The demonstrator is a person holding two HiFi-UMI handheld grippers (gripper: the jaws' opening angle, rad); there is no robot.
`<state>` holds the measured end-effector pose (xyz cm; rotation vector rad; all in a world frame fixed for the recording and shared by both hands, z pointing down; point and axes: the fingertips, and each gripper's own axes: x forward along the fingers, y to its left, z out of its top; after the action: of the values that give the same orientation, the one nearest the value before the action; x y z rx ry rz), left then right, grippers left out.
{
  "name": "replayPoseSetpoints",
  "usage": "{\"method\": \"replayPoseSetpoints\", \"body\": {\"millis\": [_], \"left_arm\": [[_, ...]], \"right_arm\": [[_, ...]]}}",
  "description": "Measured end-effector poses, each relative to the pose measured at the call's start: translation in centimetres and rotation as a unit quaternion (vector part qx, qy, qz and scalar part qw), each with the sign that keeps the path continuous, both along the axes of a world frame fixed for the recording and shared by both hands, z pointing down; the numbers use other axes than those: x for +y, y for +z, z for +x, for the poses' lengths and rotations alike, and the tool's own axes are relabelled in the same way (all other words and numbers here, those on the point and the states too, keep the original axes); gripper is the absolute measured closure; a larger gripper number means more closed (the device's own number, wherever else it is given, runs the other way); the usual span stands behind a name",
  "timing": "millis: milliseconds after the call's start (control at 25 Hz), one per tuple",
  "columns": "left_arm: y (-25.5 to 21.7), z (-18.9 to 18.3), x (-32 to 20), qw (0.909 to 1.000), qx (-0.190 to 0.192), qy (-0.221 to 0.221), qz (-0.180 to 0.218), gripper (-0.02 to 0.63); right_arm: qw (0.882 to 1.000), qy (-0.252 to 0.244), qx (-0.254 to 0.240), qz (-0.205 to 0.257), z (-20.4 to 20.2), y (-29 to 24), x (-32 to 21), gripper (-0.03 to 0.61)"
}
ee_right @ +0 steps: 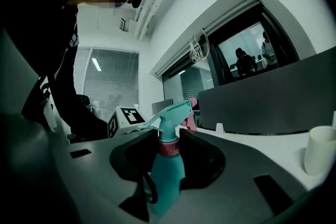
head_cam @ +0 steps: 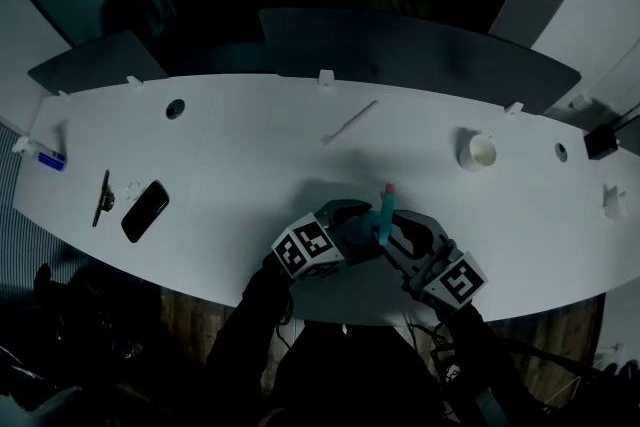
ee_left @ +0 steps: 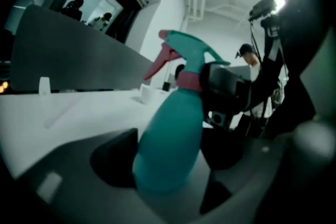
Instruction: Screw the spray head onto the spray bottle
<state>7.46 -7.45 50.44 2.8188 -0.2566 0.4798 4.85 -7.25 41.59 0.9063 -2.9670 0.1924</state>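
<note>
Finishing the thread looks like the step in hand. Hold one half dead still and twist the other in short bites, regripping rather than dragging. Stop once the collar seats, since a crossed thread or a squashed wall is the likely risk. The right hand-held gripper [ee_right: 169, 151] pinches the pink collar [ee_right: 169, 147], with a jaw at 3 and at 9 o'clock of it. The head [ee_right: 172, 115] rises just past the tips, and its nozzle [ee_right: 191, 104] is aimed away. The left hand-held gripper [ee_left: 169, 165] is spread wide yet closed on the bottle [ee_left: 173, 128], a pad meeting each side of its lower body. From above, the bottle is near the 6 o'clock edge of the bench [head_cam: 250, 145]. The left one comes in from 8 o'clock and the right from 4. A cup [head_cam: 481, 151] sits well apart at 2 o'clock.
</note>
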Motion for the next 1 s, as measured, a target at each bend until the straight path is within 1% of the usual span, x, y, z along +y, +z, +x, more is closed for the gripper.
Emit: {"method": "replayPoseSetpoints", "body": {"millis": [40, 80, 120, 160, 200, 240, 320, 360, 400, 440, 480, 520, 560, 600, 640, 680, 720, 760, 800, 840, 880, 920, 960, 1000], "left_arm": [[-0.1, 0.1, 0.0, 1.0000, 0.001, -0.007, 0.007, 0.241], [-0.3, 0.0, 0.0, 0.9995, 0.005, -0.028, 0.016, 0.247], [-0.5, -0.1, -0.1, 0.9978, 0.011, -0.061, 0.025, 0.252], [-0.6, -0.2, -0.1, 0.9941, 0.018, -0.102, 0.033, 0.253], [-0.7, -0.3, -0.1, 0.9879, 0.023, -0.148, 0.041, 0.255], [-0.7, -0.4, -0.2, 0.9787, 0.026, -0.198, 0.049, 0.255], [-0.8, -0.8, -0.3, 0.9537, 0.021, -0.293, 0.067, 0.258], [-0.8, -0.9, -0.2, 0.9413, 0.014, -0.329, 0.077, 0.259], [-0.7, -0.9, -0.1, 0.9326, 0.004, -0.350, 0.086, 0.259], [-0.5, -0.9, 0.1, 0.9302, -0.004, -0.355, 0.094, 0.259], [-0.4, -0.8, 0.2, 0.9342, -0.008, -0.343, 0.099, 0.259], [-0.4, -0.9, 0.3, 0.9428, -0.001, -0.319, 0.096, 0.259], [-0.7, -1.2, 0.2, 0.9533, 0.013, -0.290, 0.083, 0.250], [-0.9, -1.5, 0.1, 0.9645, 0.030, -0.255, 0.063, 0.217], [-1.0, -1.5, -0.1, 0.9758, 0.037, -0.212, 0.041, 0.196], [-0.8, -1.3, -0.1, 0.9862, 0.032, -0.160, 0.026, 0.191], [-0.4, -0.8, -0.1, 0.9940, 0.018, -0.106, 0.020, 0.186], [-0.1, -0.3, 0.1, 0.9981, 0.004, -0.057, 0.021, 0.186], [0.0, 0.2, 0.4, 0.9996, -0.006, -0.020, 0.021, 0.186], [0.0, 0.6, 0.6, 0.9997, -0.009, 0.003, 0.020, 0.199], [-0.1, 0.9, 0.8, 0.9997, -0.008, 0.010, 0.020, 0.230], [-0.3, 0.9, 0.8, 0.9997, -0.003, 0.000, 0.023, 0.233], [-0.4, 0.9, 0.6, 0.9993, 0.004, -0.024, 0.029, 0.236], [-0.5, 0.7, 0.4, 0.9975, 0.011, -0.059, 0.036, 0.238]], "right_arm": [[1.000, 0.003, -0.002, 0.001, 0.1, -0.1, -0.1, 0.448], [1.000, 0.011, -0.006, 0.004, 0.1, -0.2, -0.1, 0.448], [1.000, 0.024, -0.011, 0.008, 0.2, -0.3, 0.0, 0.448], [0.999, 0.040, -0.017, 0.011, 0.2, -0.3, 0.1, 0.448], [0.998, 0.059, -0.021, 0.016, 0.2, -0.4, 0.2, 0.448], [0.996, 0.080, -0.024, 0.021, 0.3, -0.4, 0.3, 0.448], [0.992, 0.120, -0.027, 0.028, 0.4, -0.4, 0.5, 0.448], [0.990, 0.134, -0.030, 0.026, 0.4, -0.3, 0.6, 0.448], [0.989, 0.141, -0.034, 0.022, 0.5, -0.2, 0.7, 0.448], [0.989, 0.142, -0.037, 0.017, 0.5, -0.1, 0.8, 0.448], [0.990, 0.138, -0.038, 0.013, 0.5, 0.0, 0.8, 0.448], [0.991, 0.130, -0.036, 0.010, 0.5, 0.0, 0.8, 0.448], [0.993, 0.117, -0.034, 0.007, 0.4, 0.1, 0.7, 0.448], [0.995, 0.099, -0.033, 0.003, 0.4, 0.1, 0.7, 0.448], [0.996, 0.078, -0.032, -0.001, 0.3, 0.1, 0.7, 0.448], [0.998, 0.055, -0.032, -0.005, 0.3, 0.0, 0.7, 0.448], [0.999, 0.031, -0.031, -0.010, 0.3, 0.0, 0.7, 0.448], [0.999, 0.010, -0.031, -0.014, 0.2, 0.0, 0.8, 0.448], [0.999, -0.007, -0.028, -0.015, 0.2, 0.0, 0.8, 0.448], [0.999, -0.017, -0.023, -0.014, 0.1, 0.0, 0.9, 0.448], [1.000, -0.019, -0.018, -0.011, 0.1, 0.0, 0.9, 0.448], [1.000, -0.015, -0.018, -0.008, 0.2, 0.0, 0.8, 0.448], [1.000, -0.004, -0.022, -0.004, 0.2, -0.1, 0.8, 0.448], [1.000, 0.011, -0.028, 0.001, 0.3, -0.2, 0.7, 0.448]]}}
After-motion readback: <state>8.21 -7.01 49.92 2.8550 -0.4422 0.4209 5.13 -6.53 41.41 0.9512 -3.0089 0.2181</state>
